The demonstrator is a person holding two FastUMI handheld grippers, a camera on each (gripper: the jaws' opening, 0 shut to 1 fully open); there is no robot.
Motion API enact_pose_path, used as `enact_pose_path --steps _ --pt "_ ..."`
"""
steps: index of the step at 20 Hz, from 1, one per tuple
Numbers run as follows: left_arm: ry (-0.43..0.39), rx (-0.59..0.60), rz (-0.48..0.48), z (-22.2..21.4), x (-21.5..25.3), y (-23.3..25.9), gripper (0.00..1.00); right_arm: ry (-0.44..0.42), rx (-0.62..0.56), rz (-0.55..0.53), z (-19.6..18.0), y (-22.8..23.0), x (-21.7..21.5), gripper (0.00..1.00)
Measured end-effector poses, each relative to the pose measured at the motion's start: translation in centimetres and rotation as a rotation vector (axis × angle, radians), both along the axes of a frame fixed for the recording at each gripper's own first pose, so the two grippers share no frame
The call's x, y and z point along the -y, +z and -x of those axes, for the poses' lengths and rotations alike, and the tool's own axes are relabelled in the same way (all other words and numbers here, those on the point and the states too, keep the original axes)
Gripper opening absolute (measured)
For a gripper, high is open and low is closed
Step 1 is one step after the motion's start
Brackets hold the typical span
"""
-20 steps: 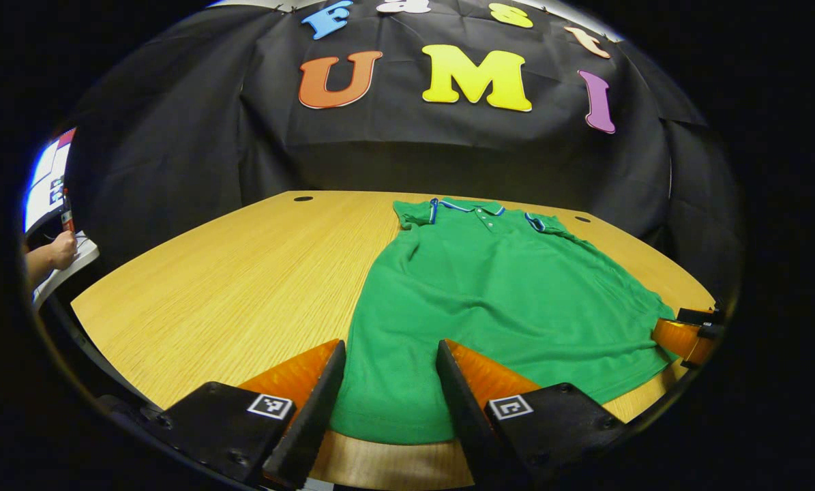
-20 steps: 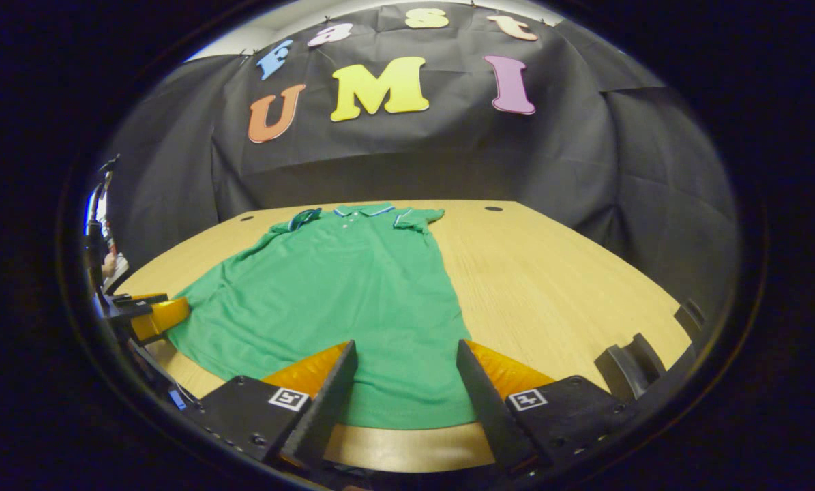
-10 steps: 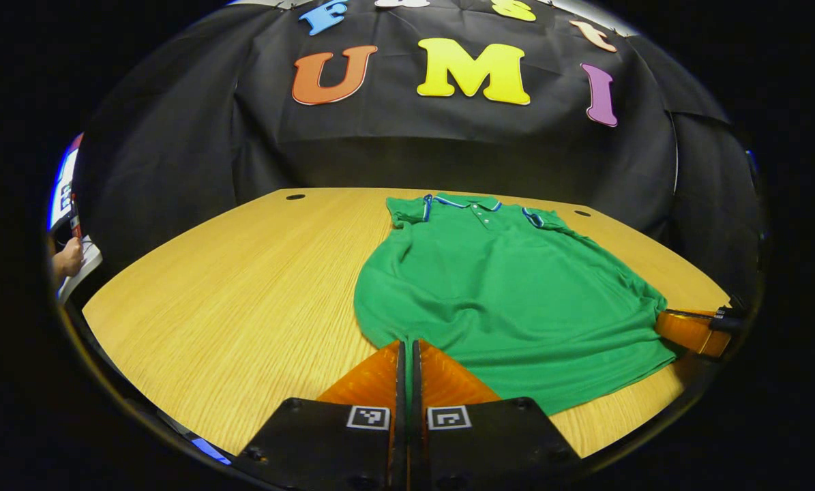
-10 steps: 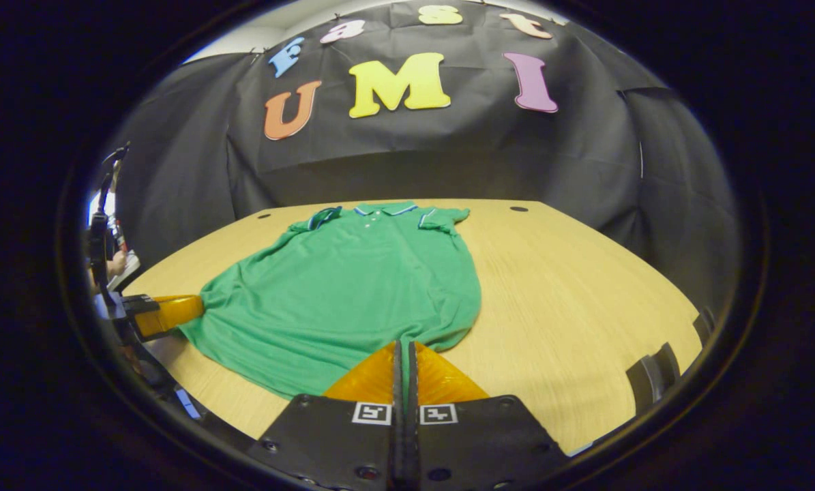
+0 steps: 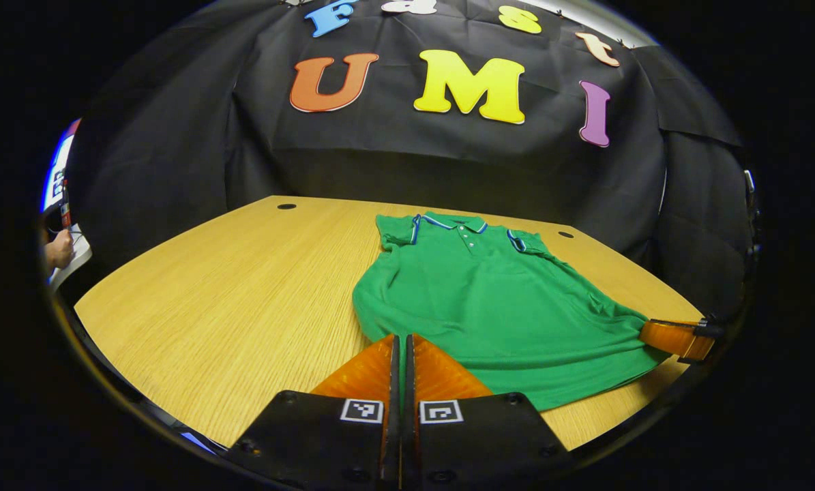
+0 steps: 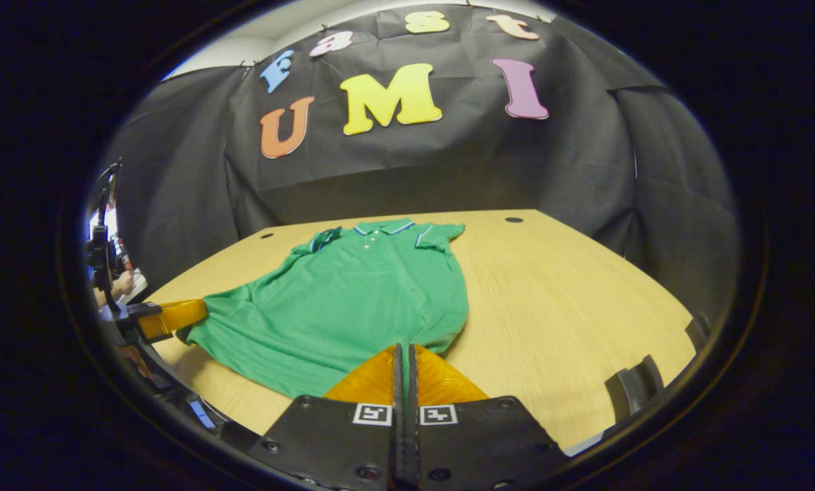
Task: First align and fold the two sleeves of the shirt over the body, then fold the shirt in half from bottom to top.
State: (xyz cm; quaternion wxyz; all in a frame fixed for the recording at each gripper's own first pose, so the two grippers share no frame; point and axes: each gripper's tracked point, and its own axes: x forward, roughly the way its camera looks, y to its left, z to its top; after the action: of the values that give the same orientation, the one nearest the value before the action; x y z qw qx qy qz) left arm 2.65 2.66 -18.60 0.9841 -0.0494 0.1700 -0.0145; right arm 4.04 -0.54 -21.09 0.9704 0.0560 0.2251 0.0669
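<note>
Left gripper: jaws pressed together, pinching the near hem of the shirt at its lower-left corner, fabric caught between the two fingers. Right gripper: jaws likewise closed tight on the hem at the opposite lower corner. Each gripper also appeared from the other's camera, clamped at the far hem corner: right gripper at the right edge of the left gripper view, left gripper at the left edge of the right gripper view. Shirt was a green knit polo, fine pique texture, collar trimmed with thin blue and white stripes, small buttons on the placket. Both short sleeves sat tucked in beside the collar. Body lay face up on the worktop, collar at the far end, hem end bunched and wrinkled between the two grippers. Worktop was light wood-grain laminate, rounded outline, with small dark round holes near the far edge. Far left in the left gripper view, a person's hand rested by a lit screen.
</note>
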Motion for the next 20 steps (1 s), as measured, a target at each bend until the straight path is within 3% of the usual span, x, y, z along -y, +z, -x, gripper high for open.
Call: enact_pose_path --steps 4,13,20 --pt "-0.011 0.052 -0.049 -0.5 -0.1 2.9 0.07 0.0 0.052 -0.006 -0.6 3.3 0.0 0.0" --pt "-0.012 0.117 -0.055 -4.6 -1.4 8.4 0.07 0.002 0.143 0.004 -5.4 9.9 -1.1 0.0" --pt "0.004 0.136 -0.051 -10.4 -3.6 11.0 0.07 0.025 0.143 0.013 -11.7 11.0 -3.3 0.0"
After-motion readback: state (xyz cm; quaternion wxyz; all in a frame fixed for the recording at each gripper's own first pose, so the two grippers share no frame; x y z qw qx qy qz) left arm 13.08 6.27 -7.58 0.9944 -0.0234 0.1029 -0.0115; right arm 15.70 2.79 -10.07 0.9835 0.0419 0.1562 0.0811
